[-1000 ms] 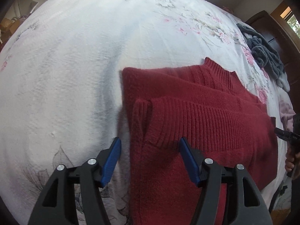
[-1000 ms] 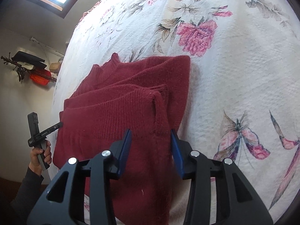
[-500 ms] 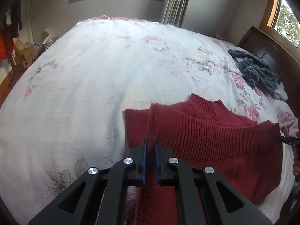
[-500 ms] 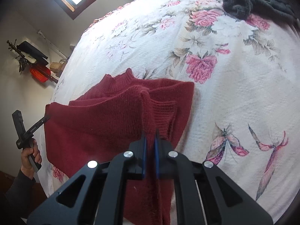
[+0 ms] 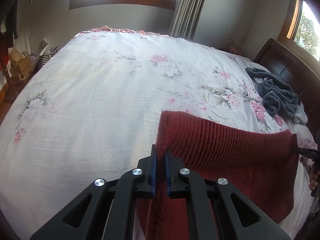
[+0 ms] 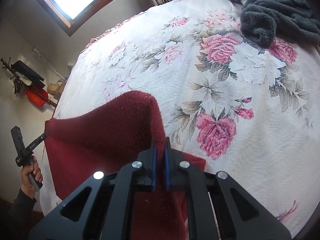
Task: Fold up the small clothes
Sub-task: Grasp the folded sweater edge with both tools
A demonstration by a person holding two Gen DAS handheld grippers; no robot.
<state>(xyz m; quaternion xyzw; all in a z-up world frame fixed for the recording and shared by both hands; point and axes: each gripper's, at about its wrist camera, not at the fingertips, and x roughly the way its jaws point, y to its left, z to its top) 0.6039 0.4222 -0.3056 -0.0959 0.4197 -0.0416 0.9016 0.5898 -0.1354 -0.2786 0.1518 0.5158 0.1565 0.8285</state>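
Red sweater lifted higher off bed, stretched between both clamped grippers

Left wrist view: low over the floral bedspread, facing the far window, red sweater close at right. Right wrist view: tilted down, sweater at left. Shared: sweater, bedspread, grey towel.

There's small white lettering on the black bar of the far handheld gripper, out at three o'clock in the left wrist view, but it's too blurred to read. Same story in the right wrist view: tiny white print on that black gripper at nine o'clock, illegible.
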